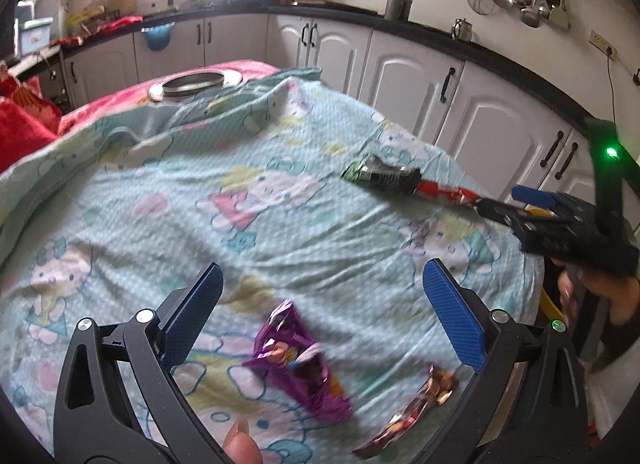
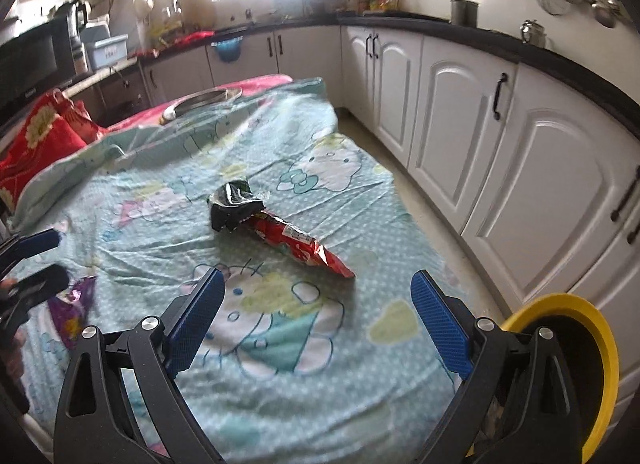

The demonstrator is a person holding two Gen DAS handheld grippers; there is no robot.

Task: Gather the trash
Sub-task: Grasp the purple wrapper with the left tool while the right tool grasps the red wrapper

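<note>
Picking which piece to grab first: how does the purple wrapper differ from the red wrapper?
The purple wrapper lies between the open left gripper's fingers; the red wrapper lies ahead of the open right gripper. The purple one lies alone; the red one's far end touches a black-green wrapper. Both lie crumpled on the bedsheet.

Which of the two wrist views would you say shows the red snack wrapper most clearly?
The right wrist view: the red snack wrapper lies whole and unobstructed ahead of the open right gripper. The left wrist view shows it smaller, off to the right, with its near end meeting the right gripper.
</note>
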